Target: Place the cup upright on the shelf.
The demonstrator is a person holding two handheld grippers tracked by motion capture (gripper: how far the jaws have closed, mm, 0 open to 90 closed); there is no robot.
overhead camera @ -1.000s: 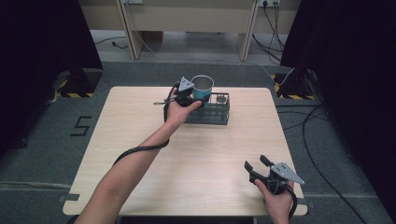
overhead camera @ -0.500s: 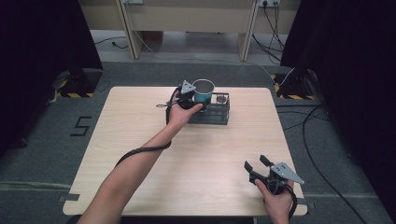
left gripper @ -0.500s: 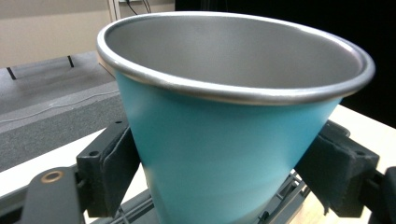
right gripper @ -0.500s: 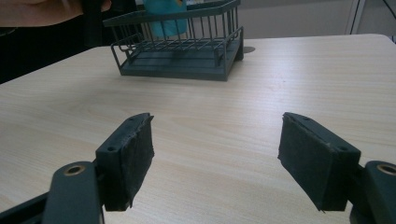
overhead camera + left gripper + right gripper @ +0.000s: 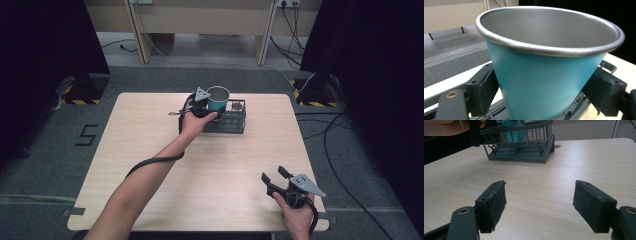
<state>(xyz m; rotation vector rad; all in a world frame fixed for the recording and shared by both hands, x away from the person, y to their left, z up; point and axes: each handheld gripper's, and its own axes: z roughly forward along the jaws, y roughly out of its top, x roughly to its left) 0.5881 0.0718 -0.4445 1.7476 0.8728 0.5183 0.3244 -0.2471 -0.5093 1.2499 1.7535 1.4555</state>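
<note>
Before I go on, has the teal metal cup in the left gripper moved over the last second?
Yes, slightly. The teal metal cup, clamped in the left gripper, has shifted a little left toward the near-left end of the dark wire basket, which stayed put.

The left gripper is a black hand-held tool topped by a grey three-cornered plate, and a black ribbed cable trails from it along the person's bare forearm. Its two black jaws carry dark foam-like pads, and a brass-coloured ringed hole sits in the arm below one pad. The right gripper, nearer the front edge of the pale wooden table, has the same grey plate, with a black cable looping beside the wrist. Its rectangular black pads have rough, worn faces, small screw holes and brass-ringed holes beneath. No sleeves cover either forearm.
</note>
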